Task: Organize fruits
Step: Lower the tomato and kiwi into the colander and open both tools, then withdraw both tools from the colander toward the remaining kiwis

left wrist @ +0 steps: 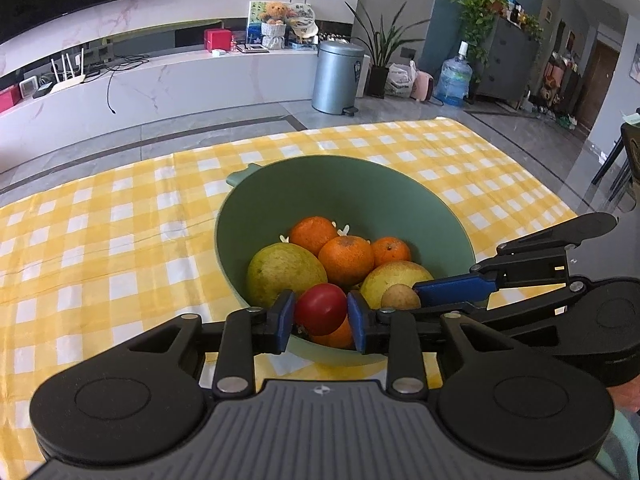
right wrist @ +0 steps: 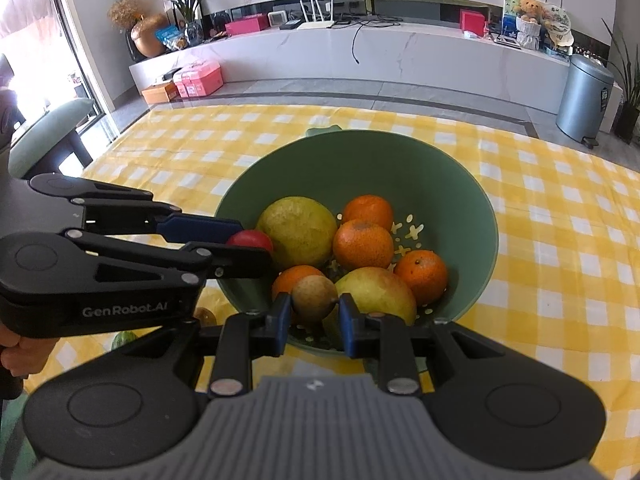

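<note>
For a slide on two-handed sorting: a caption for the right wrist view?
Right gripper holds a small brown fruit over the green bowl of oranges and pears.

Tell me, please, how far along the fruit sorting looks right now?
Nearly done: oranges and pears already lie in the green bowl. The left gripper has the red fruit between its pads over the bowl; the right gripper grips a brown fruit. Both await release.

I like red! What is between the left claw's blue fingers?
A small red fruit sits between the left claw fingers, above the green bowl, in the left wrist view.
</note>
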A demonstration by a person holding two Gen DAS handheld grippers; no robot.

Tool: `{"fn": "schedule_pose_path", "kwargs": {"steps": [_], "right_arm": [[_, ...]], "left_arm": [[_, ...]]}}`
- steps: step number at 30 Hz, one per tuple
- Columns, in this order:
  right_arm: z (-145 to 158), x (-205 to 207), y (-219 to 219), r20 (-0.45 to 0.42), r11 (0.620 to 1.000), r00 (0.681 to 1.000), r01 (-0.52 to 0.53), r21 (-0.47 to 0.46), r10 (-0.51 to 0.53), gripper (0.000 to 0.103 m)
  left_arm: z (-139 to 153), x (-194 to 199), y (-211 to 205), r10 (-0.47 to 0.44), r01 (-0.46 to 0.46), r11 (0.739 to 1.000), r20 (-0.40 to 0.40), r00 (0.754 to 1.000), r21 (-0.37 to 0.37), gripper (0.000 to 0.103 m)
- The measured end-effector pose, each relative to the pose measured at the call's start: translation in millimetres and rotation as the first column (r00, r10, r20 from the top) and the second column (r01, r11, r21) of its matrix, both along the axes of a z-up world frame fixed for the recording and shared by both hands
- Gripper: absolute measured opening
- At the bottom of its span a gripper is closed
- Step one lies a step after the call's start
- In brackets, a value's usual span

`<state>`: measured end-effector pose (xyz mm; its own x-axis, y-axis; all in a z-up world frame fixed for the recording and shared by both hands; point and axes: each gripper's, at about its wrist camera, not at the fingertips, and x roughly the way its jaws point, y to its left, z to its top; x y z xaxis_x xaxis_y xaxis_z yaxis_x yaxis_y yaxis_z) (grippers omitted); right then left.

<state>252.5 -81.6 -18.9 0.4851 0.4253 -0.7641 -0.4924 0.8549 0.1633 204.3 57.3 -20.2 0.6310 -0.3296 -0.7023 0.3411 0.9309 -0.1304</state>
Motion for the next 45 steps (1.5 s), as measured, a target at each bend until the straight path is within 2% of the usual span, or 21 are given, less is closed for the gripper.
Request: {"fn": "schedule_pose_path", "kwargs": {"steps": [2, 5, 12, 18, 28, 30, 33, 39, 43, 45], "right_arm": [[1, 3, 2, -0.011, 1.0, 1.0, -0.006, -0.011, 0.006, 0.022], [3, 6, 6, -0.021, 0.999, 1.0, -0.019, -0.038, 0.018, 0.022], [7, 12, 16, -0.039, 0.997, 0.999, -0.032, -0.067, 0.029, 0.022], [6, 18, 26, -0.072, 0.995, 0.997, -0.025, -0.094, 0.019, 0.022], [4, 19, 33, -0.09, 0.994, 0.996, -0.008, -0.107, -0.001, 0.023], [6, 19, 31, -0.085, 0.995, 0.996, -0.002, -0.105, -0.007, 0.025], [9, 17, 28, -0.074, 0.996, 0.997, 0.007, -0.093, -0.014, 0.033], [23, -3, 16, 0.028, 0.997, 0.999, 0.045, -0.061, -0.043, 0.034], [32, -28, 1, 0.113, 0.996, 0.989, 0.093, -0.011, -0.091, 0.049], [33, -42, -10, 0.14, 0.991, 0.981, 0.134, 0.031, -0.137, 0.052]], "left_arm": [[1, 0, 4, 0.006, -0.006, 1.0, -0.003, 1.0, -0.029, 0.039], [5, -3, 11, 0.022, -0.021, 0.996, 0.009, 1.0, -0.082, 0.055], [19, -17, 26, 0.083, -0.07, 0.985, 0.081, 0.993, -0.157, 0.056], [22, -26, 42, 0.129, -0.114, 0.973, 0.062, 0.99, -0.202, 0.057], [15, -36, 47, 0.157, -0.156, 0.978, 0.0, 0.988, -0.14, 0.058], [14, -37, 47, 0.157, -0.156, 0.979, -0.003, 0.988, -0.127, 0.058], [14, -42, 48, 0.156, -0.156, 0.981, -0.003, 0.988, -0.117, 0.058], [13, -50, 48, 0.158, -0.158, 0.981, -0.005, 0.987, -0.111, 0.058], [9, -55, 46, 0.166, -0.166, 0.982, -0.002, 0.986, -0.088, 0.058], [9, -57, 45, 0.164, -0.163, 0.983, 0.0, 0.987, -0.082, 0.058]]}}
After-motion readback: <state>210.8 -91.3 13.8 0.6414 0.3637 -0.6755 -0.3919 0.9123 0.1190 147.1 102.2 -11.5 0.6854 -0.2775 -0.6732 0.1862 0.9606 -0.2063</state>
